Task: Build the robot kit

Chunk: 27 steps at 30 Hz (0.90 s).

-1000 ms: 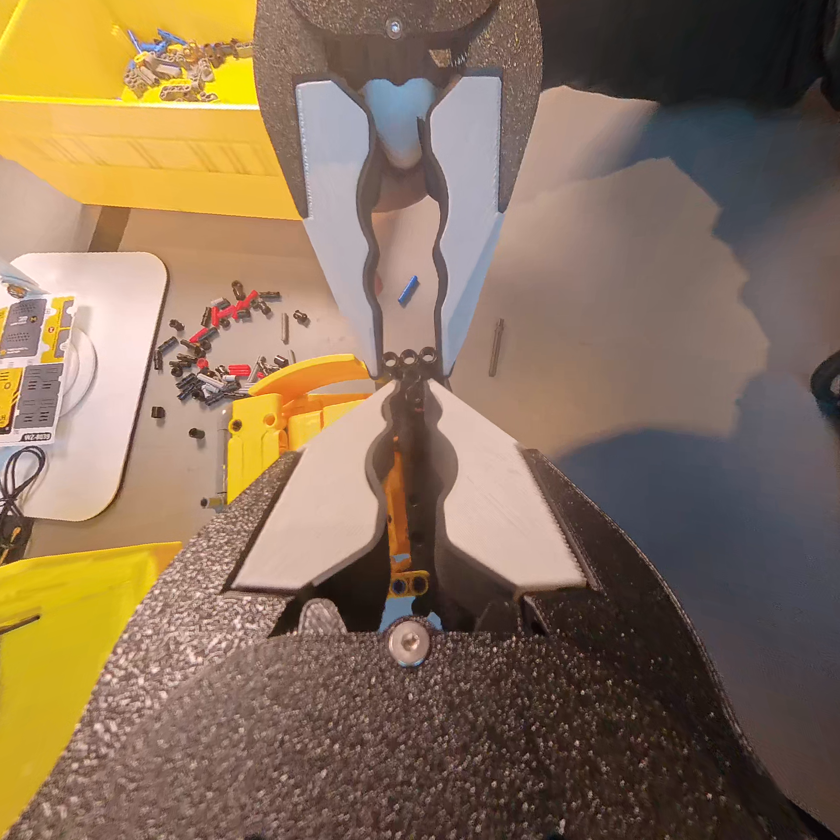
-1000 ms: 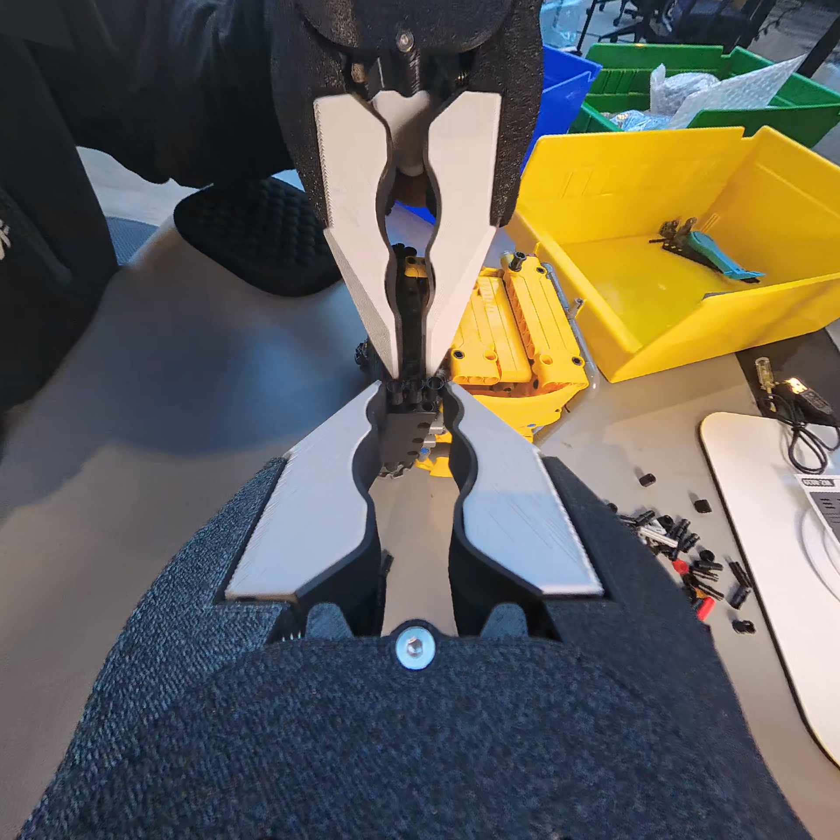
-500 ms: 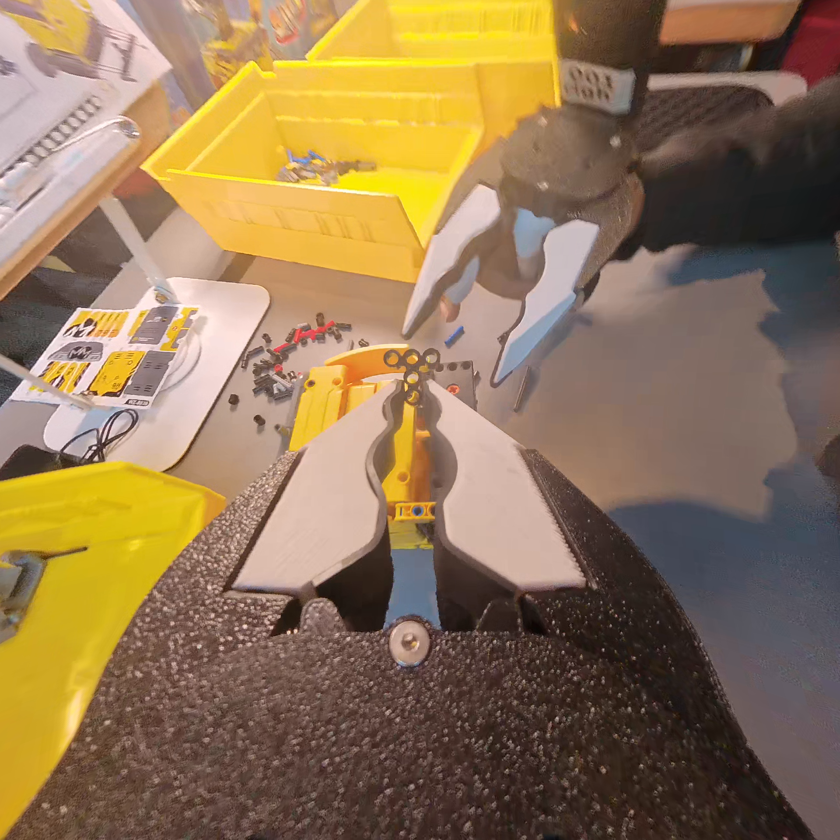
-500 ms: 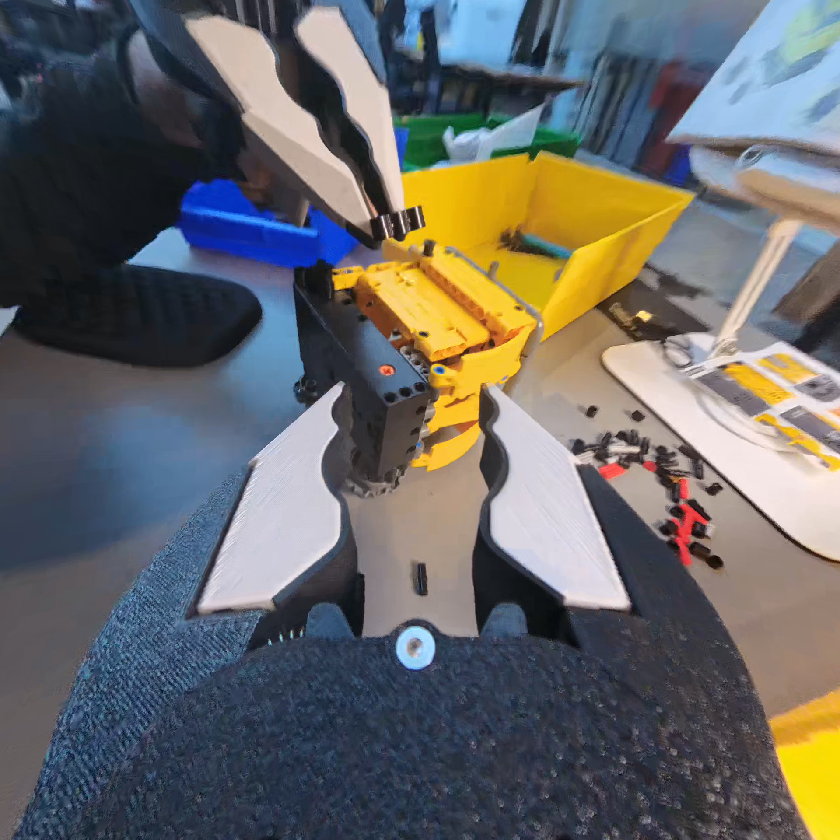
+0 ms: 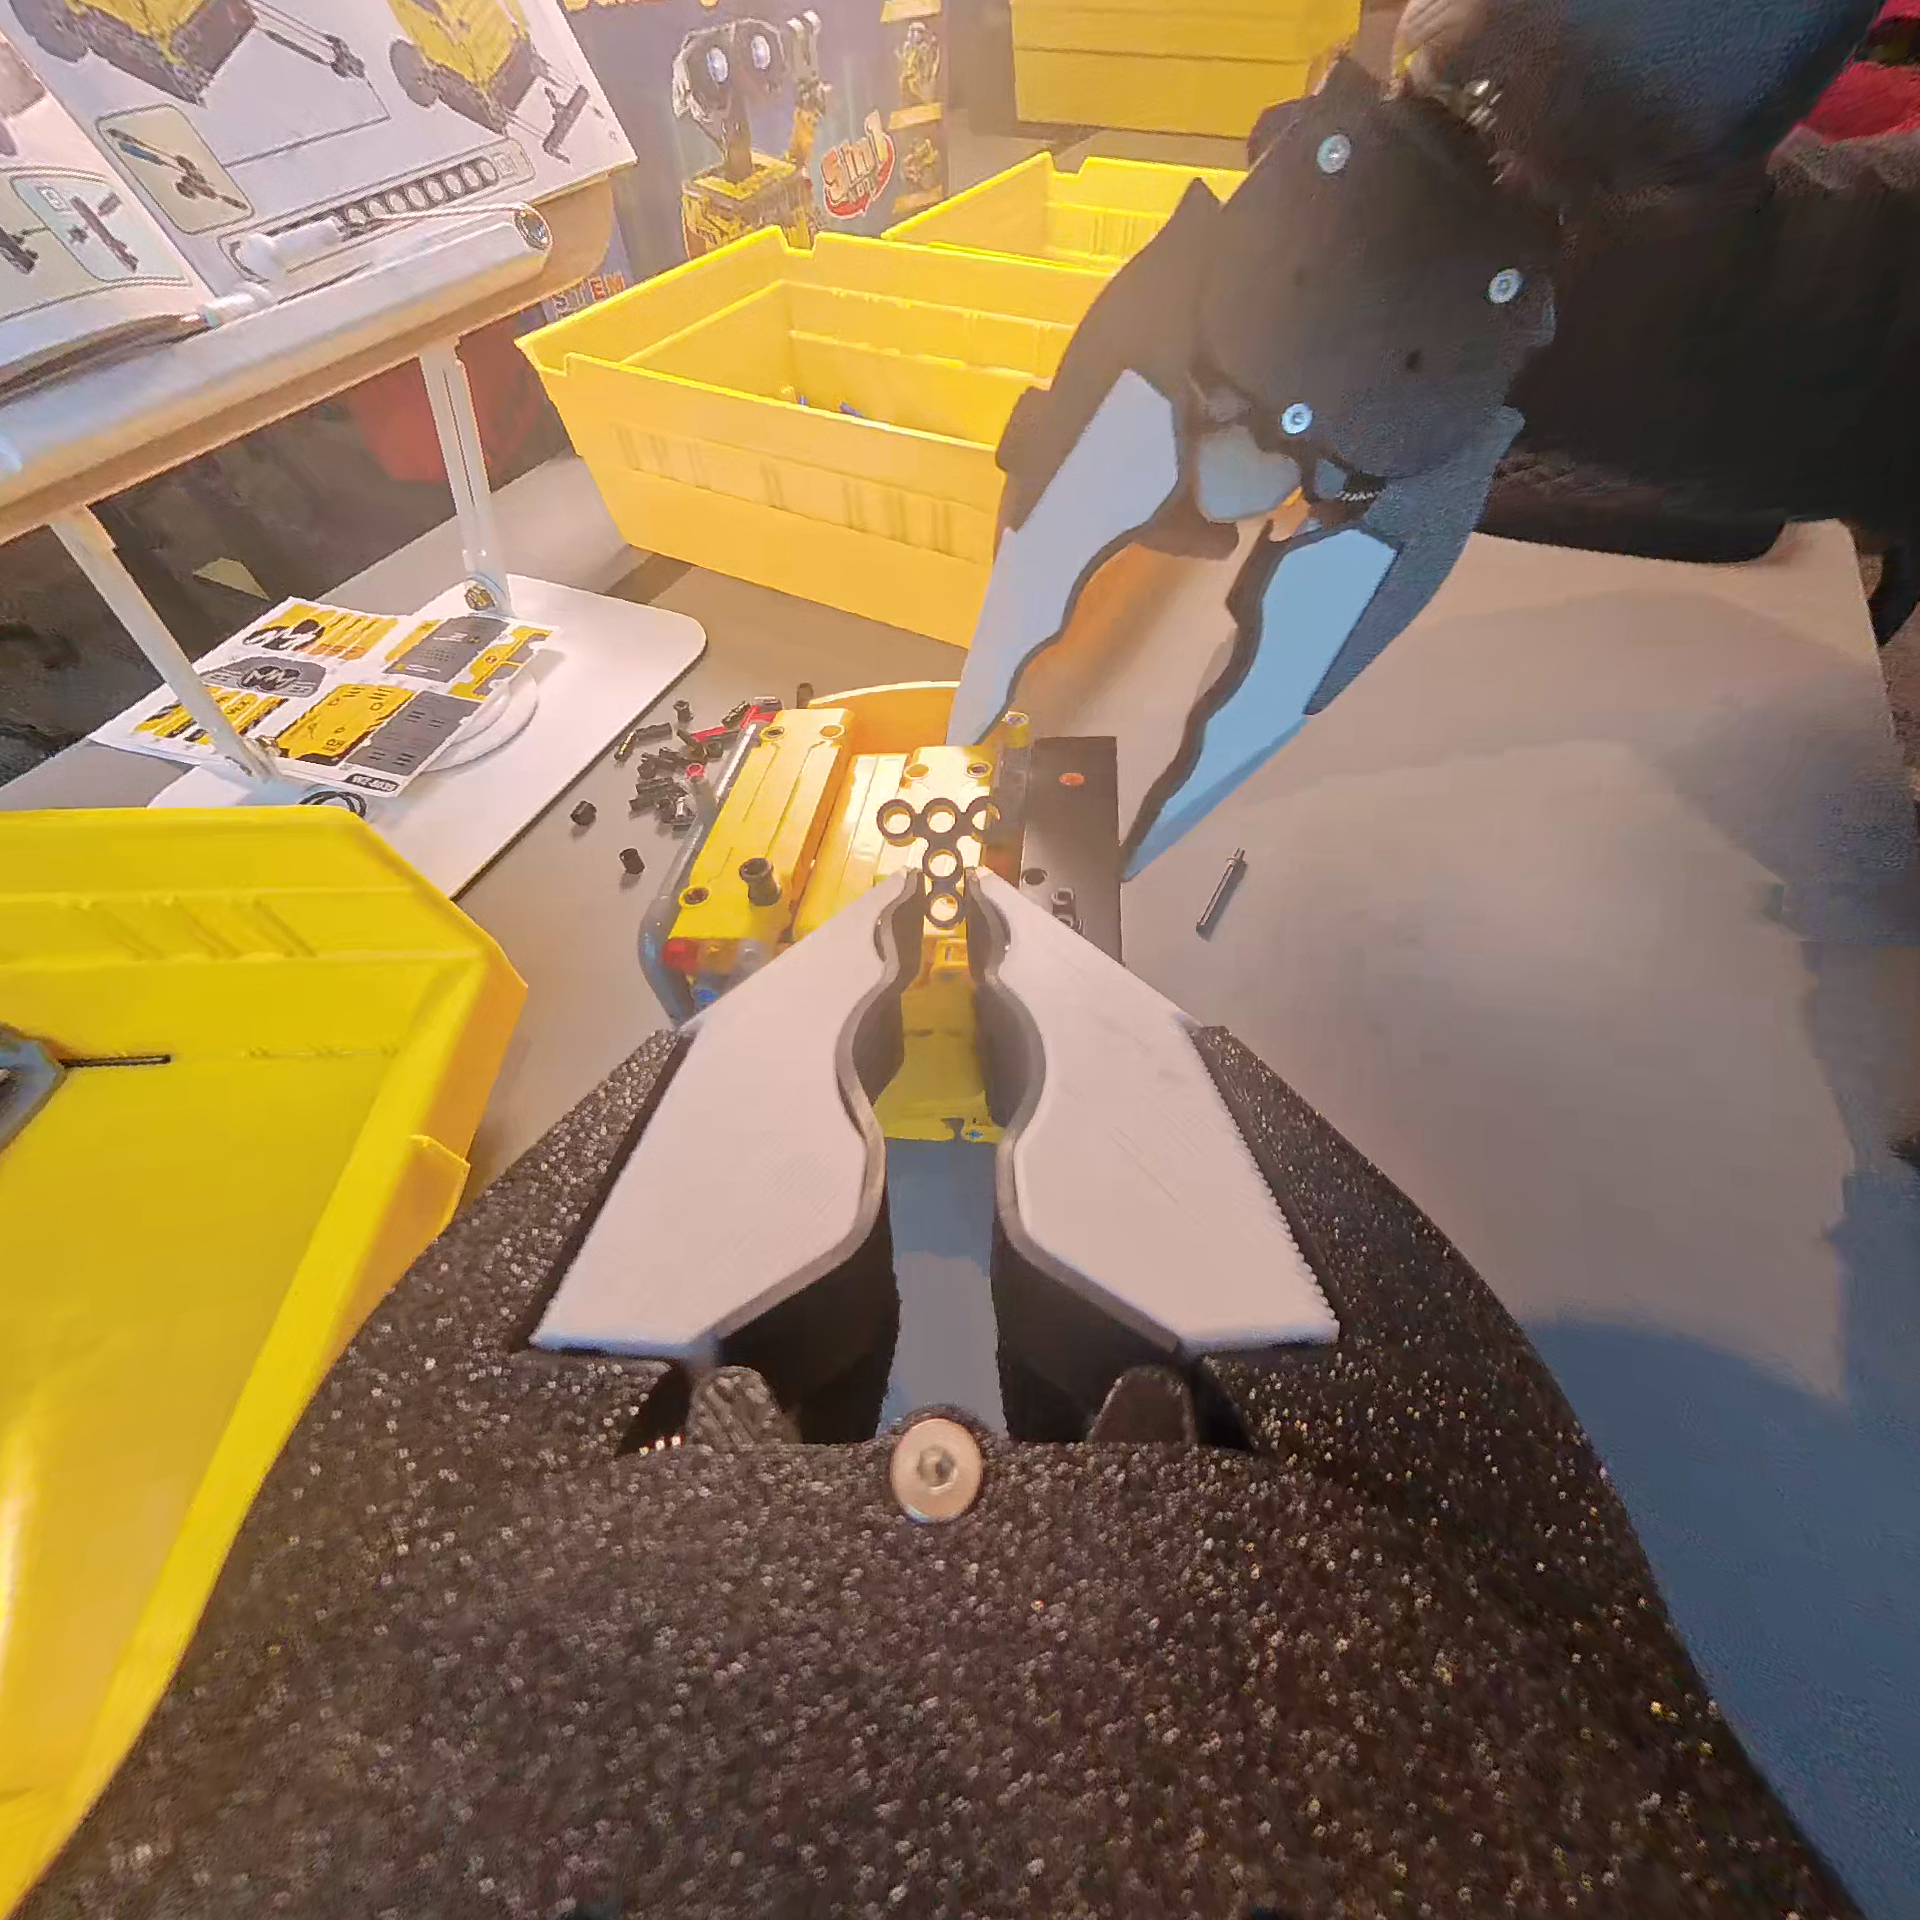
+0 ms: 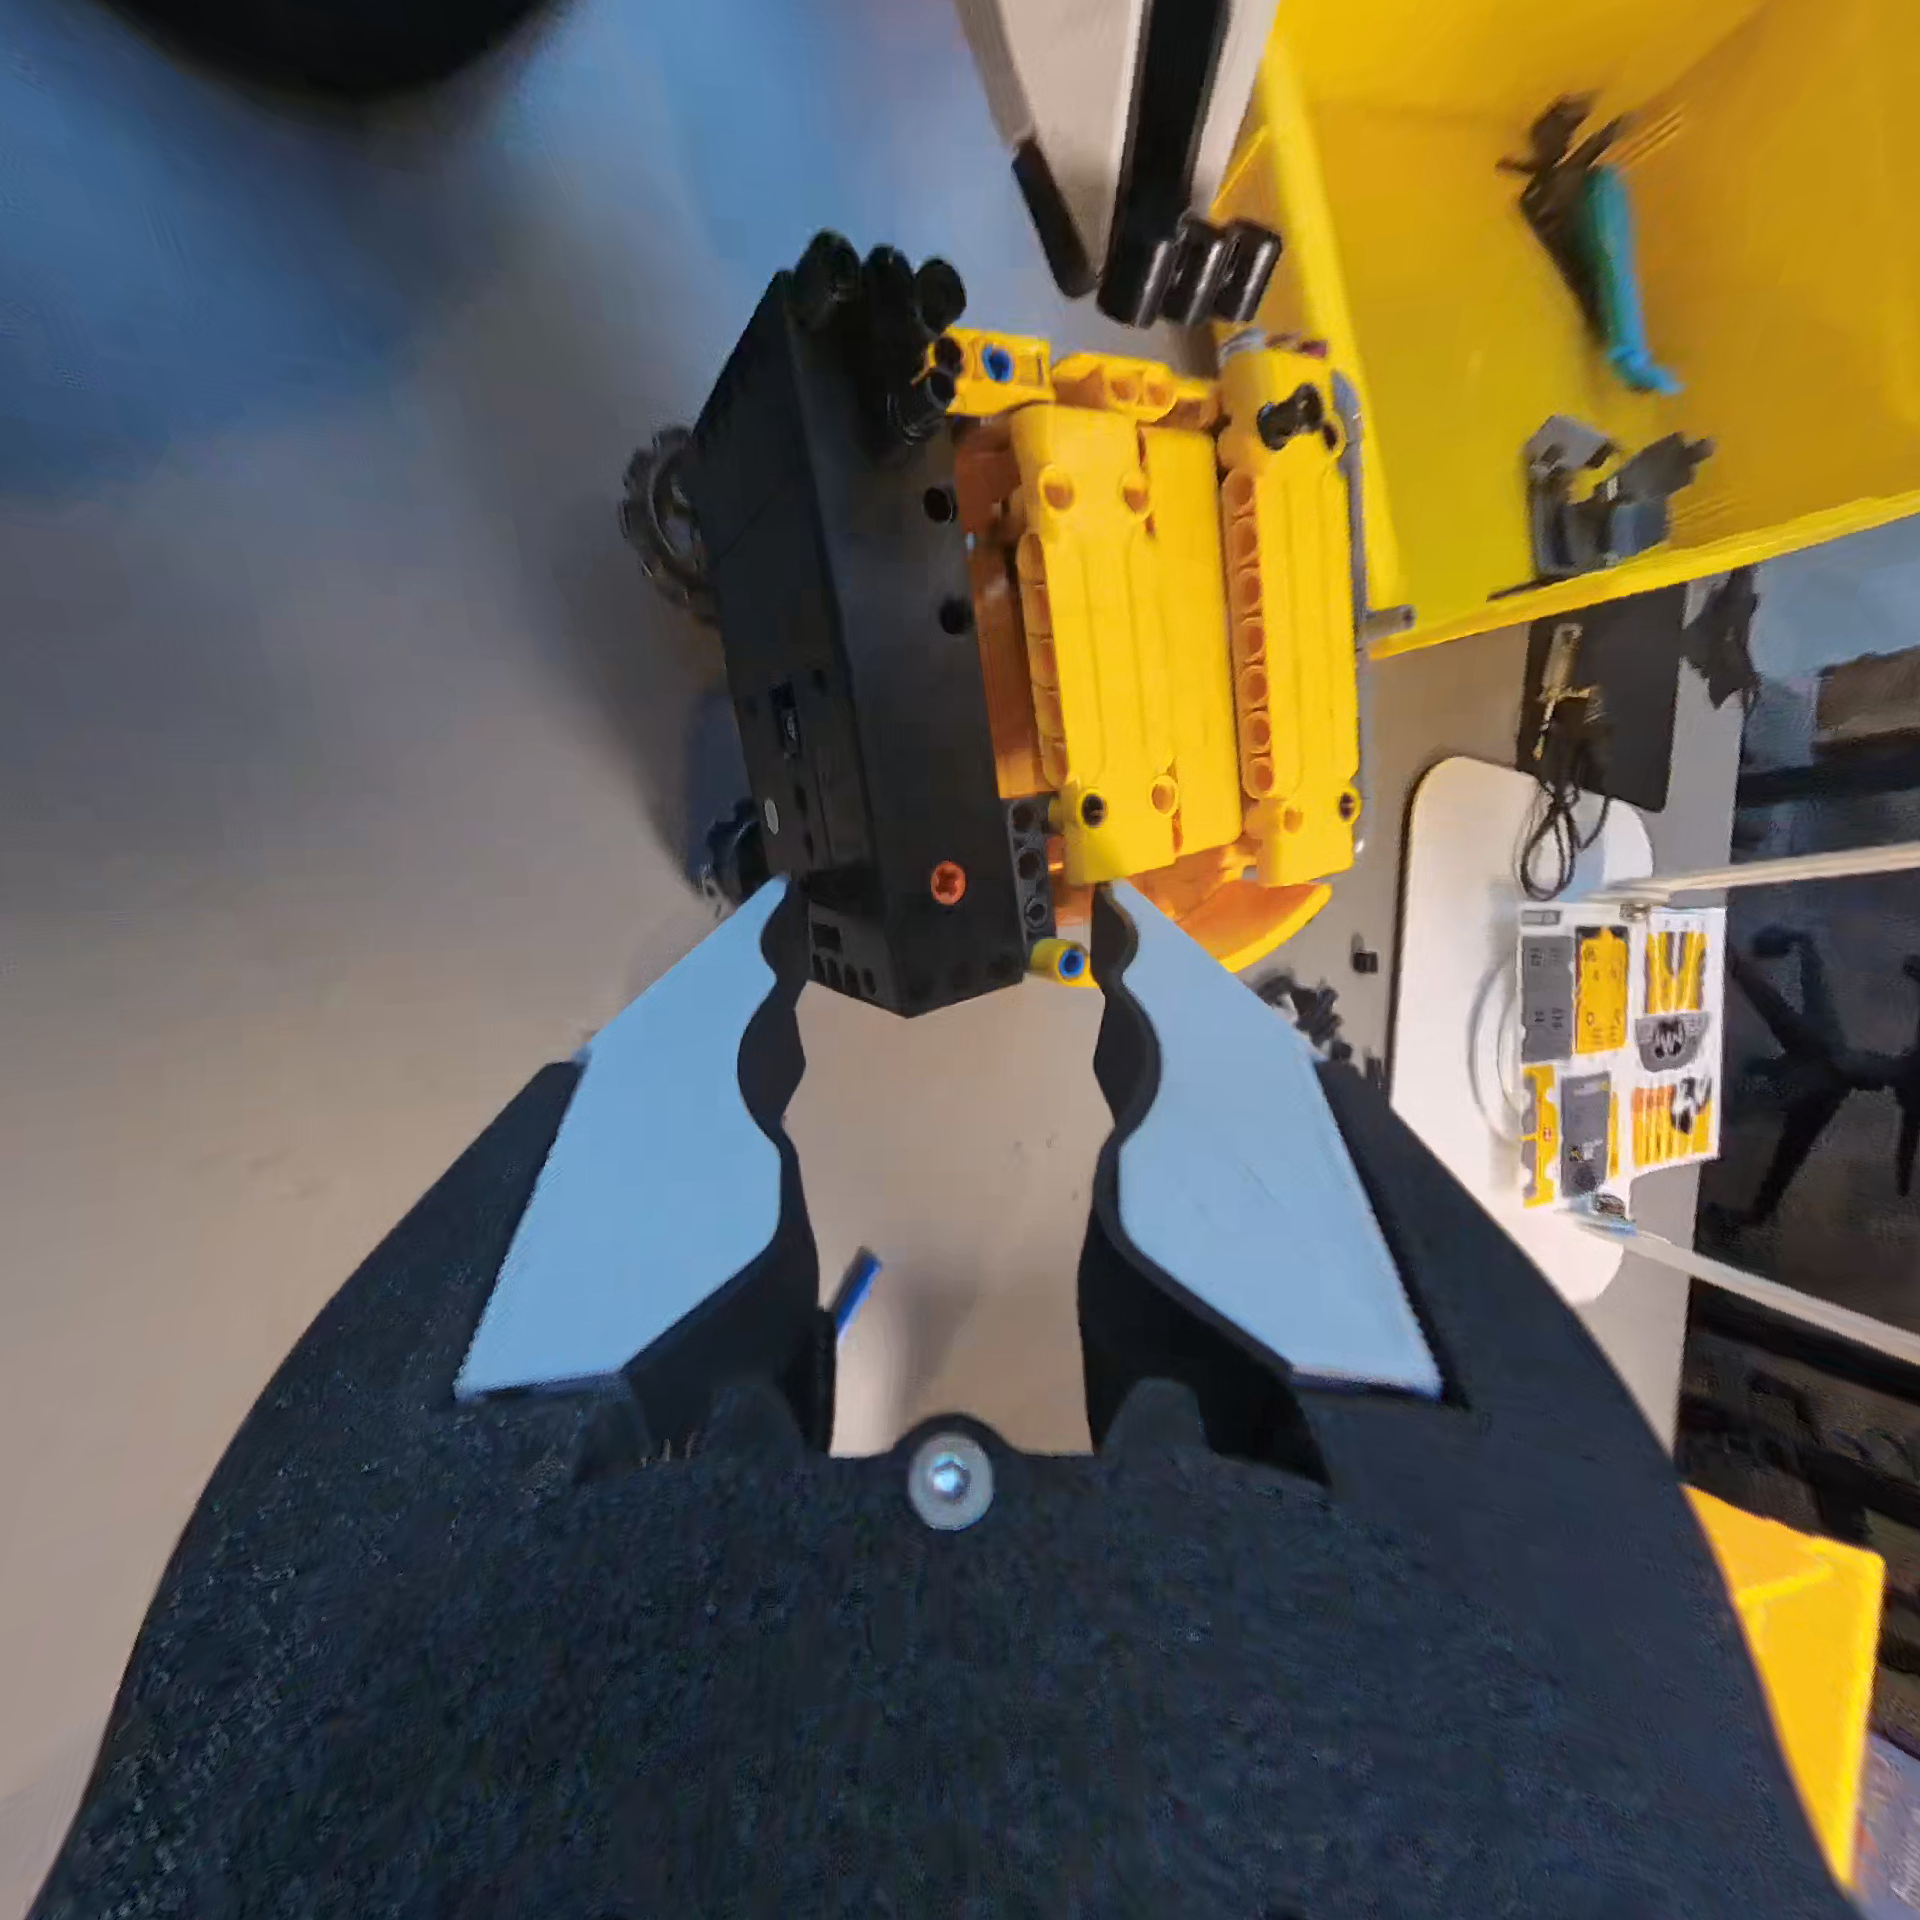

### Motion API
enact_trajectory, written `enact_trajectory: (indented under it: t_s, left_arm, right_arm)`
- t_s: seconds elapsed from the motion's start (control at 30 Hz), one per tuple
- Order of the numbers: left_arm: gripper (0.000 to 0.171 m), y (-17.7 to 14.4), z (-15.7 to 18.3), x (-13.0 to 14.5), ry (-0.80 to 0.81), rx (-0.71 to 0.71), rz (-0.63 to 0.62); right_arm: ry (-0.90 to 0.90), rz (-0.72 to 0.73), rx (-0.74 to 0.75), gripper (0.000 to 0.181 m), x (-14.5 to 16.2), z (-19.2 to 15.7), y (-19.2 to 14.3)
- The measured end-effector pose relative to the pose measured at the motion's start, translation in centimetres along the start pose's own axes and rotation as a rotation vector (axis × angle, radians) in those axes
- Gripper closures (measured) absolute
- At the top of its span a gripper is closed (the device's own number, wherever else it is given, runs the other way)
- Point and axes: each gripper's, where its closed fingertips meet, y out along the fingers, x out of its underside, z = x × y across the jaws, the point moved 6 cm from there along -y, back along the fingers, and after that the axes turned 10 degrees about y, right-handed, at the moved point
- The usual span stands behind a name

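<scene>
The left gripper (image 5: 940, 902) pinches a small black T-shaped plastic beam with round holes (image 5: 940, 847), which looks light, stiff and easily twisted, so best held by its stem. Beyond it on the grey tabletop (image 5: 1455, 987) sits a yellow-and-black brick-built model (image 6: 1039, 644), which the right gripper (image 6: 940, 925) straddles at the black block end, jaws spread, contact unclear.

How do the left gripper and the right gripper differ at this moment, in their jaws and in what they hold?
The left gripper has its jaws nearly closed, while the right gripper has its jaws wide apart. The left gripper pinches a small black T-shaped piece with round holes; the right gripper holds nothing, its fingertips on either side of the end of the yellow and black model. Both have pale grey fingers on a black body.
</scene>
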Motion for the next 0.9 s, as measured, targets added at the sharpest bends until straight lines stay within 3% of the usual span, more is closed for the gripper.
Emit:
enact_trajectory:
  t_s: [0.07, 0.33, 0.53, 0.7, 0.9]
  left_arm:
    - [0.167, -0.1, 0.1, -0.1, 0.005, 0.005, 0.004]
    - [0.167, -0.8, 0.9, -1.4, 0.047, 0.002, 0.027]
    - [0.167, -1.8, 2.9, -3.0, 0.094, 0.036, 0.033]
    - [0.167, -1.0, 6.9, -3.6, 0.158, 0.160, -0.026]
    - [0.167, 1.8, 12.2, -4.6, 0.237, 0.325, -0.144]
  right_arm:
    - [-0.019, -0.075, -0.025, 0.128, -0.1, 0.3, 0.3]
    - [-0.086, -0.101, -0.080, 0.137, -1.3, -0.4, -0.4]
    - [-0.052, -0.039, -0.064, 0.141, -0.4, -6.3, -3.4]
    - [0.036, -0.004, -0.082, 0.141, 1.0, -12.3, -6.7]
    - [0.053, 0.044, 0.004, 0.137, 1.0, -13.5, -7.2]
